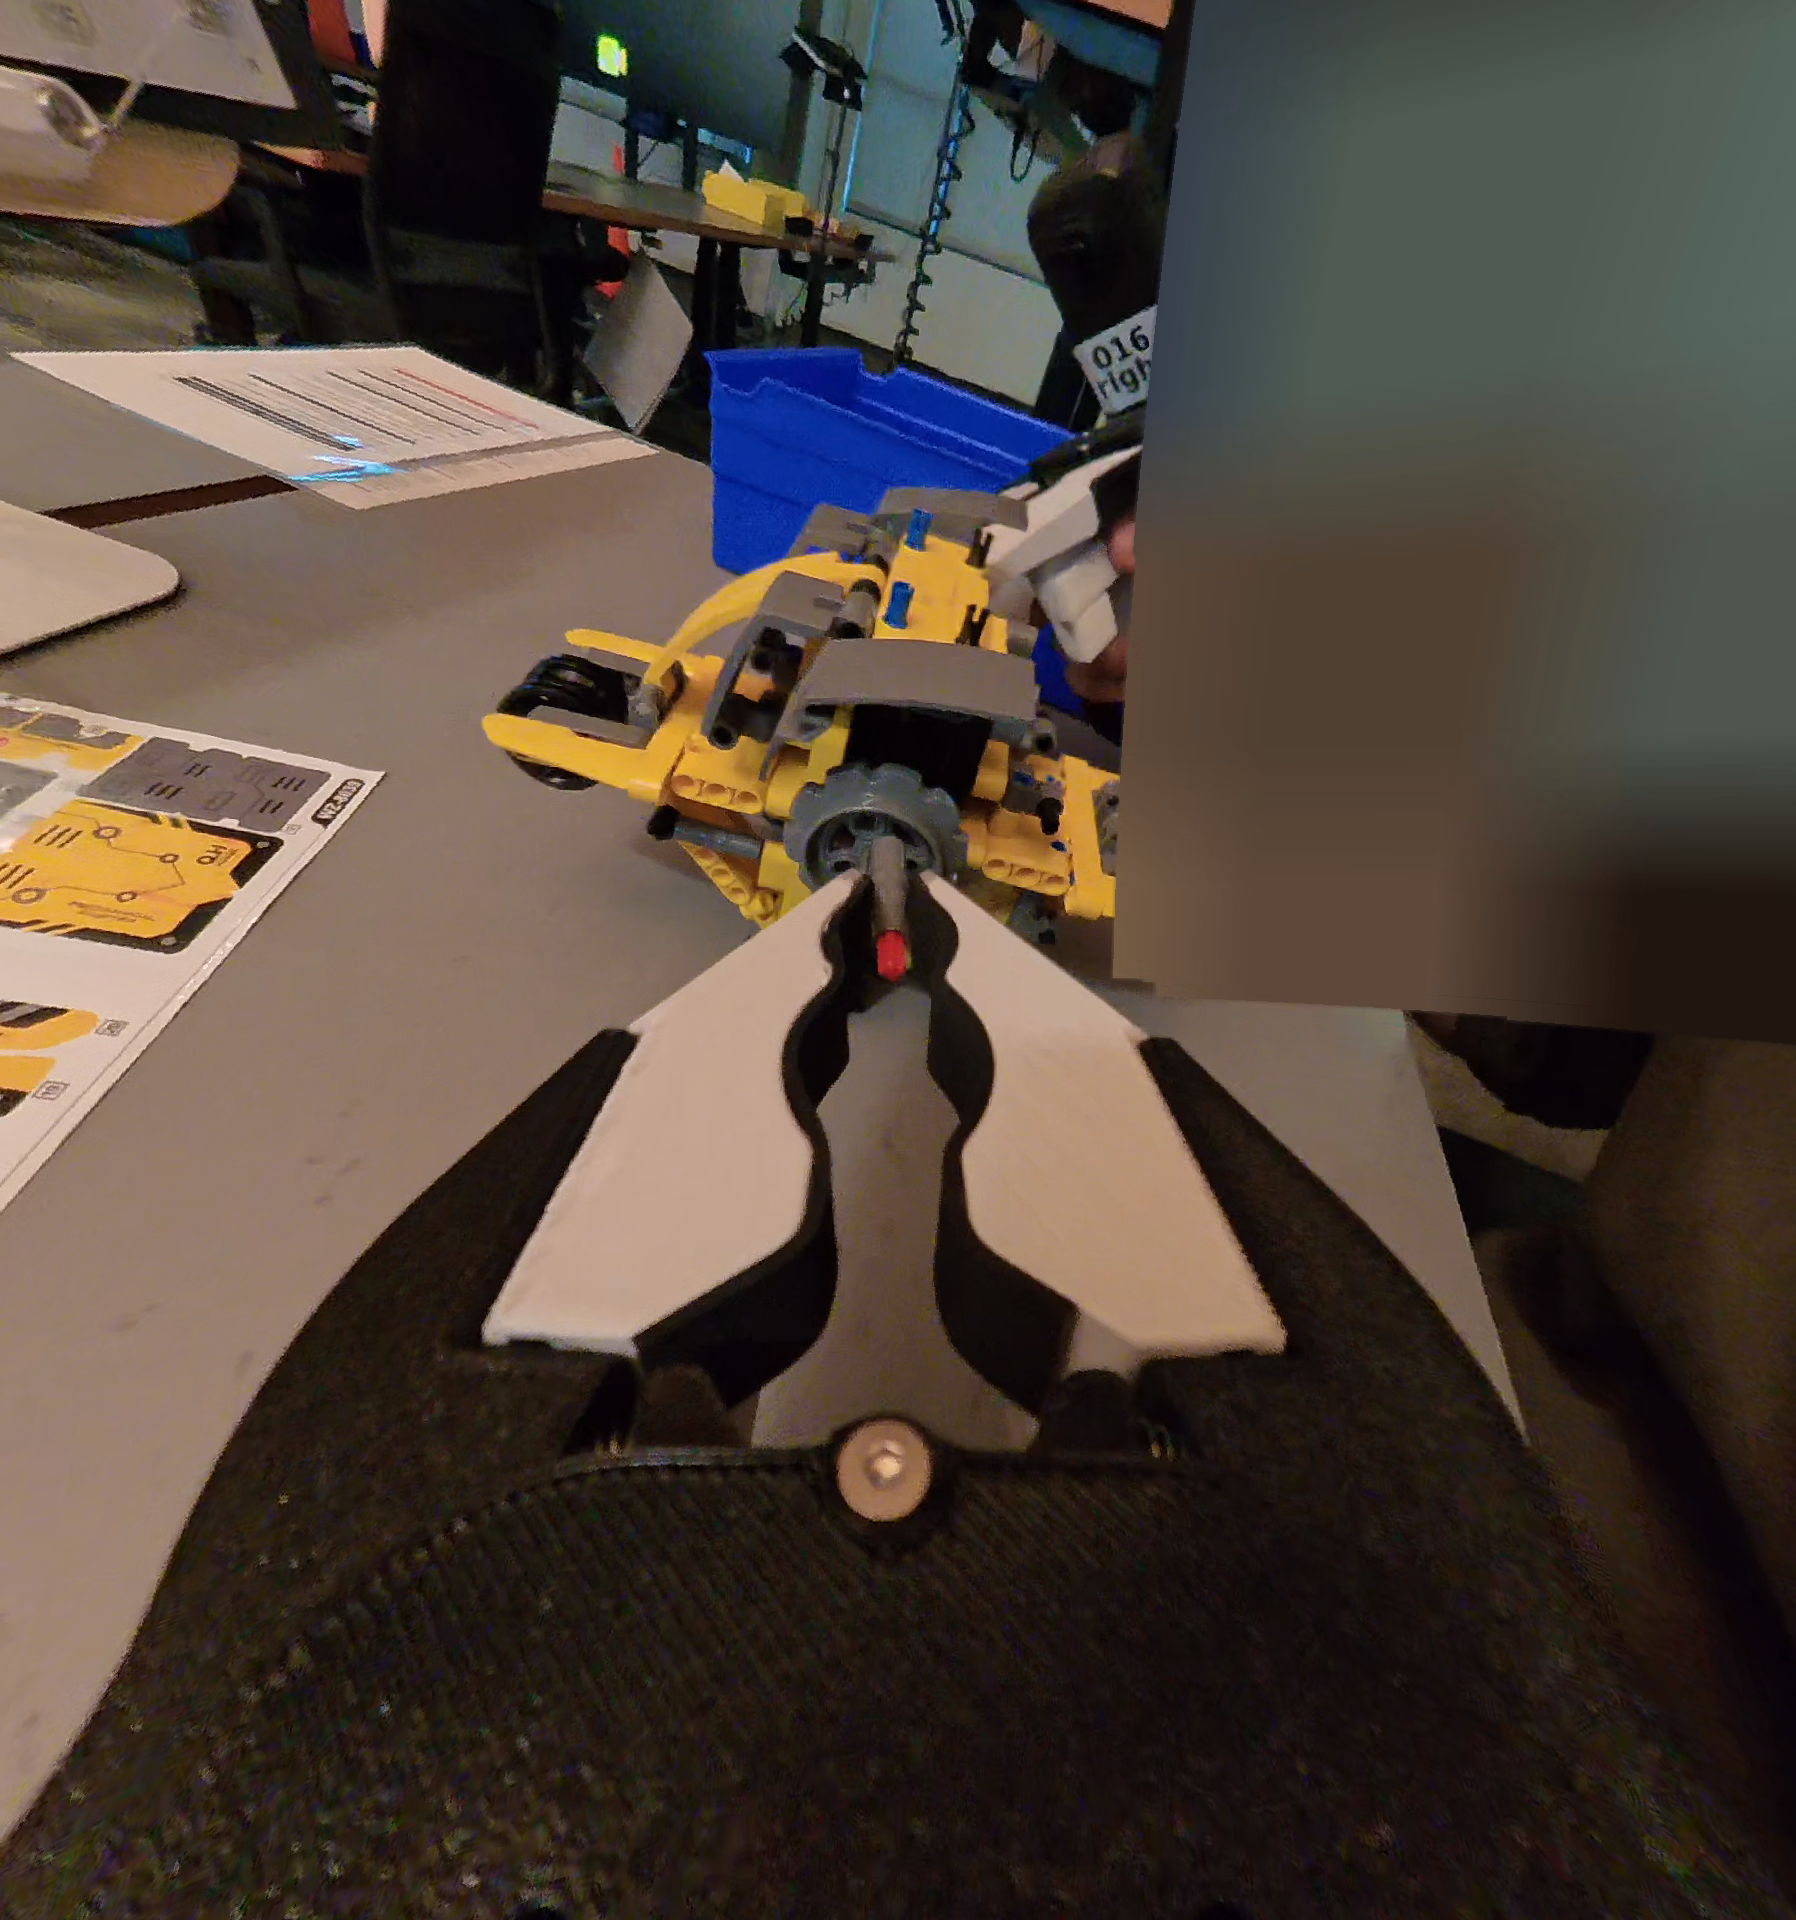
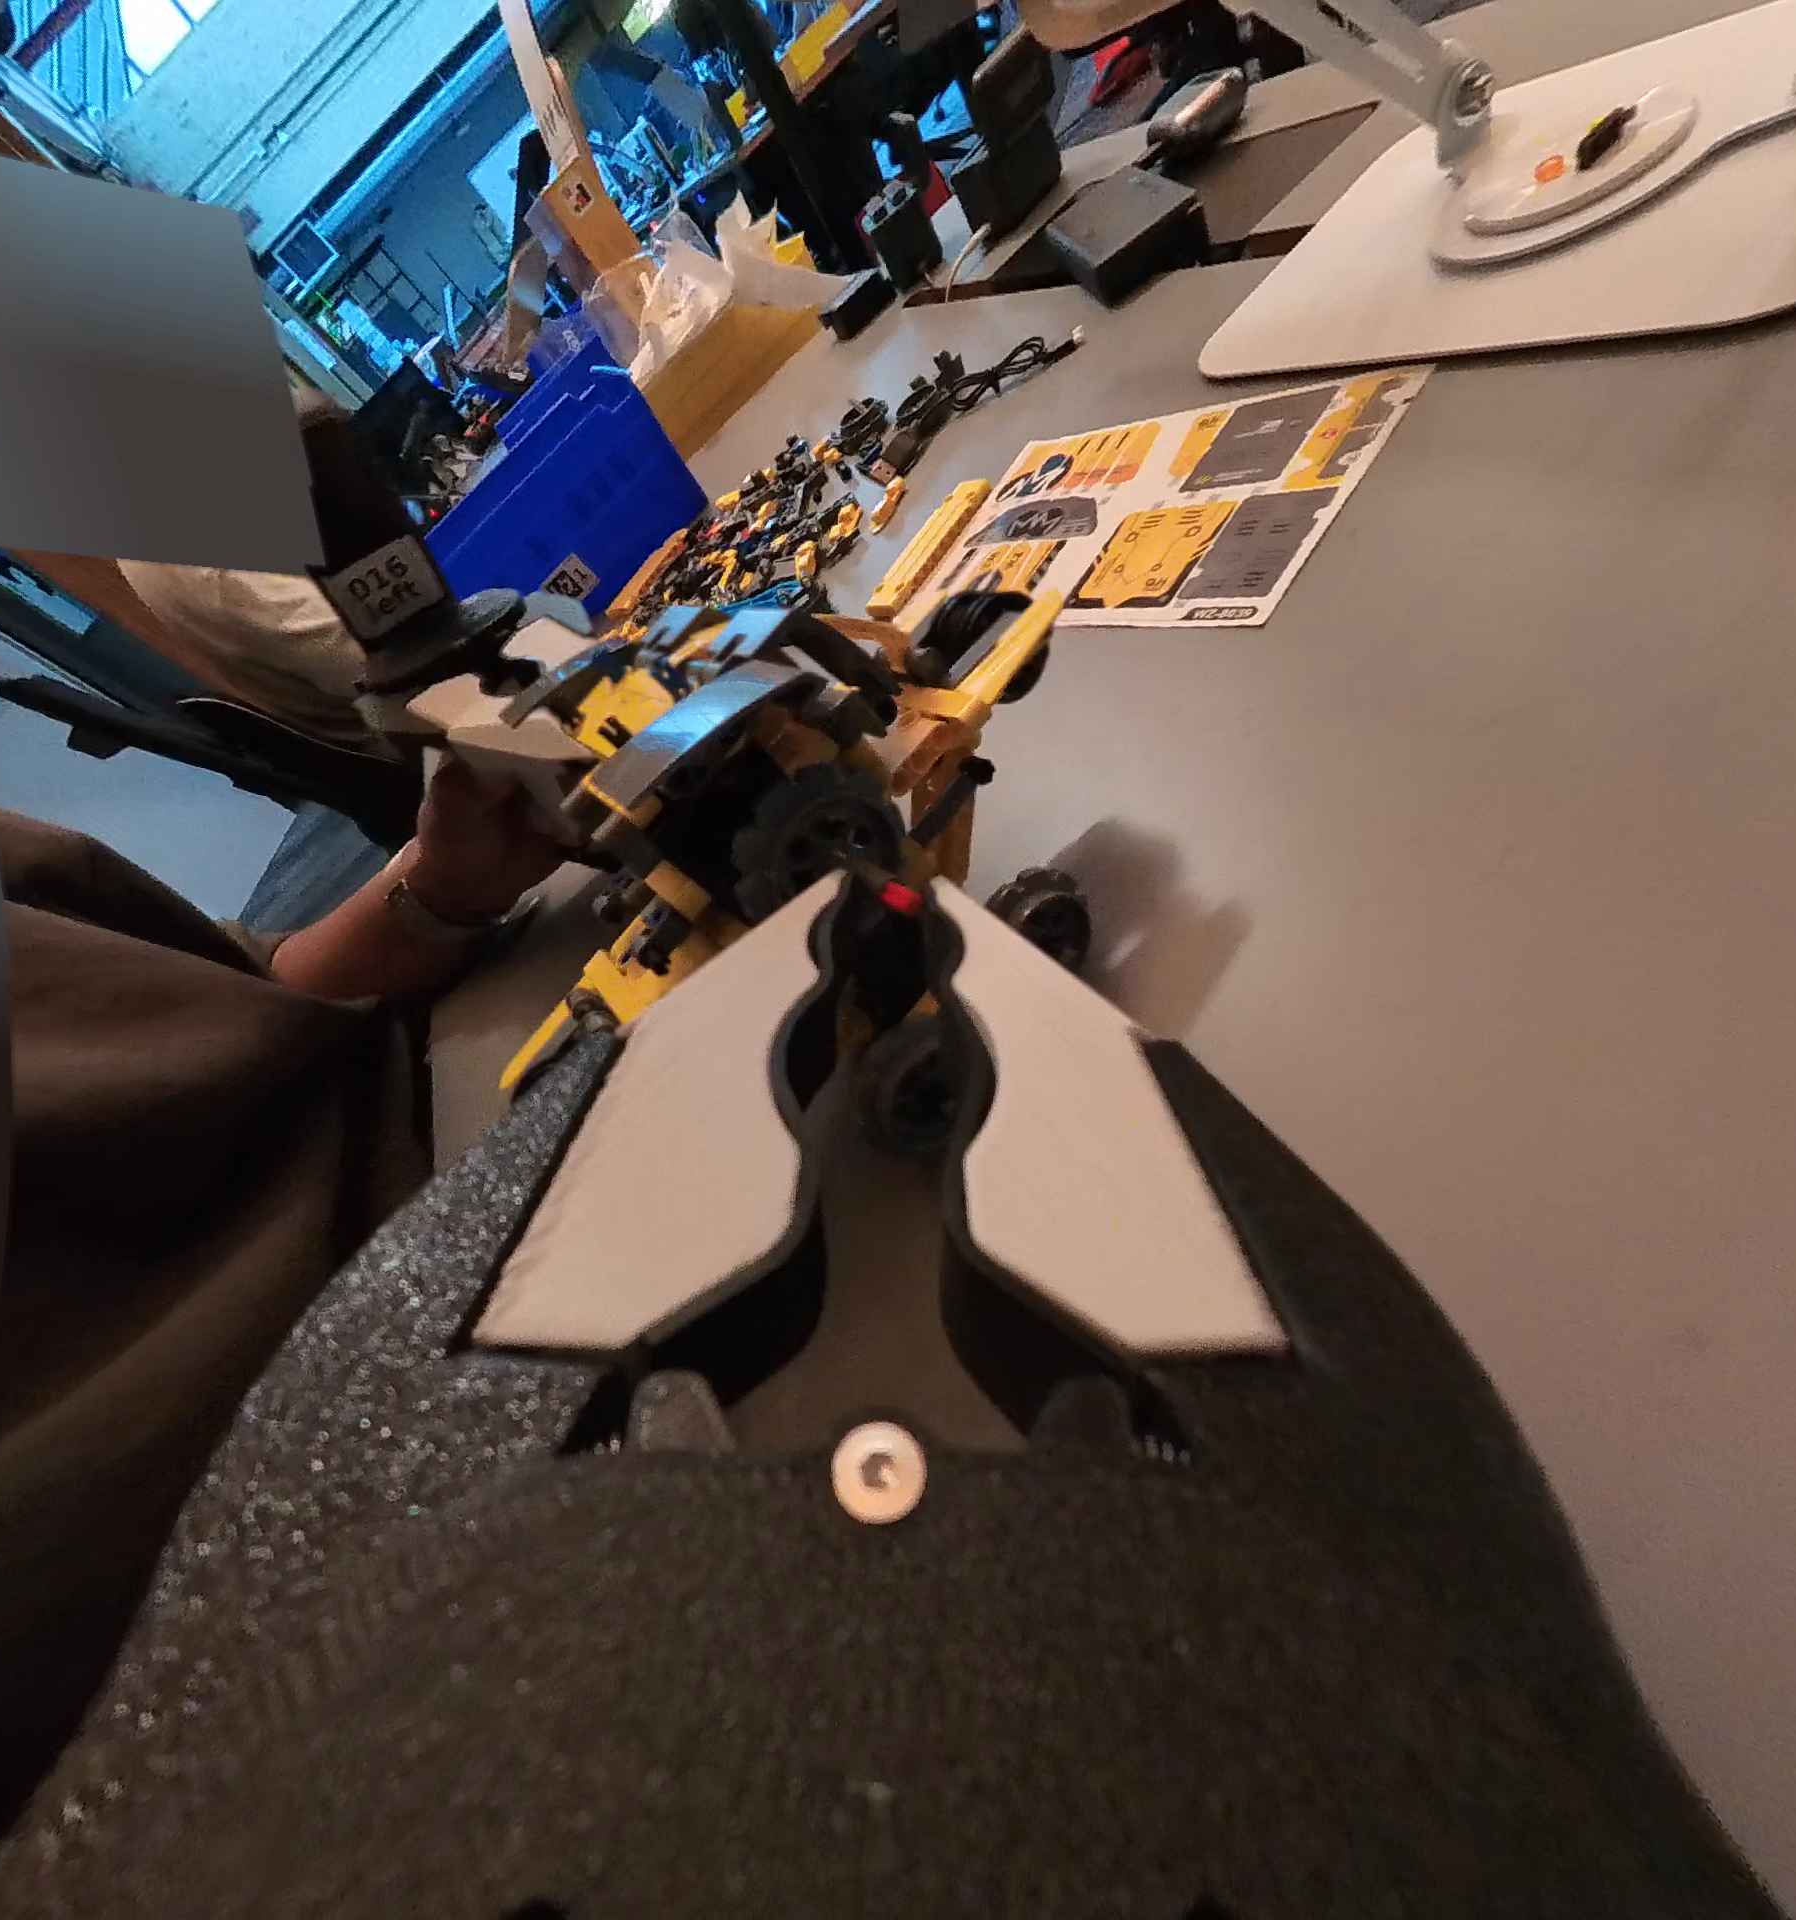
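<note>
I am pinching the red-tipped axle [image 1: 886, 925] with my left gripper [image 1: 886, 906], right gripper [image 2: 889, 902] likewise closed on it, keeping it square to the yellow model [image 1: 852, 707].

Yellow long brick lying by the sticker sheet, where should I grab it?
Grip the yellow long brick across its narrow width near the middle, coming from above: it lies flat on the table, long and thin.

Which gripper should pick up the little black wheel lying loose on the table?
Probably the right gripper: the loose wheel lies just beside its tips, while the left gripper is across the yellow model. Both jaws are shut on axles, though.
</note>
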A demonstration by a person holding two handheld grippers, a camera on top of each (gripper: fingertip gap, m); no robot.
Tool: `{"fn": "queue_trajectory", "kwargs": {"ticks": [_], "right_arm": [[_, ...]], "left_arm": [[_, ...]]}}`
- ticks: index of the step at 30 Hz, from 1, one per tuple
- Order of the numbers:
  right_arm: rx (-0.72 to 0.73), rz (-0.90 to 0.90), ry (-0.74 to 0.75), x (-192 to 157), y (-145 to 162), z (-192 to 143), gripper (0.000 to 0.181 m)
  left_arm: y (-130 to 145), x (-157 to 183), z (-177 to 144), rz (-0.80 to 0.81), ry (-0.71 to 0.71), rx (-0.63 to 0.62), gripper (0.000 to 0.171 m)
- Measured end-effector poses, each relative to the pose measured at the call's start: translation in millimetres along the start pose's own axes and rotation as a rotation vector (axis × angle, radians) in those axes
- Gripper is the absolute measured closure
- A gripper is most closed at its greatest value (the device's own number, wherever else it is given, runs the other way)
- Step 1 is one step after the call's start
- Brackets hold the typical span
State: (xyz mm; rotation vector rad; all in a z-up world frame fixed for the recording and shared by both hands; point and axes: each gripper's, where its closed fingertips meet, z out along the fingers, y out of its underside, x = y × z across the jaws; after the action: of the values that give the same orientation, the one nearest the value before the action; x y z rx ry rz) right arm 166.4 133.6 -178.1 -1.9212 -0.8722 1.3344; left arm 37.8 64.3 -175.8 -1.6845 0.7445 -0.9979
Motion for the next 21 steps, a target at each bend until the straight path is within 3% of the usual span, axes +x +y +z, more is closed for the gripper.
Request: {"fn": "queue_trajectory", "kwargs": {"ticks": [5, 9, 13, 21], "right_arm": [[-0.003, -0.013, 0.028, 3.2, 0.5, 0.7, 0.169], [-0.020, -0.017, 0.027, 2.7, 3.2, 0.8, 0.169], [-0.066, -0.029, -0.013, -6.0, 10.5, -0.7, 0.170], [-0.068, -0.032, -0.031, -8.3, 10.7, -0.7, 0.172]], "left_arm": [[-0.5, -12.8, -7.9, -0.047, 0.025, -0.012, 0.168], [-6.4, -6.3, -7.8, -0.086, 0.126, 0.011, 0.168], [1.4, -9.2, -4.3, -0.070, 0.125, -0.042, 0.167], [0.0, -8.9, -5.4, -0.132, 0.169, -0.023, 0.167]]}}
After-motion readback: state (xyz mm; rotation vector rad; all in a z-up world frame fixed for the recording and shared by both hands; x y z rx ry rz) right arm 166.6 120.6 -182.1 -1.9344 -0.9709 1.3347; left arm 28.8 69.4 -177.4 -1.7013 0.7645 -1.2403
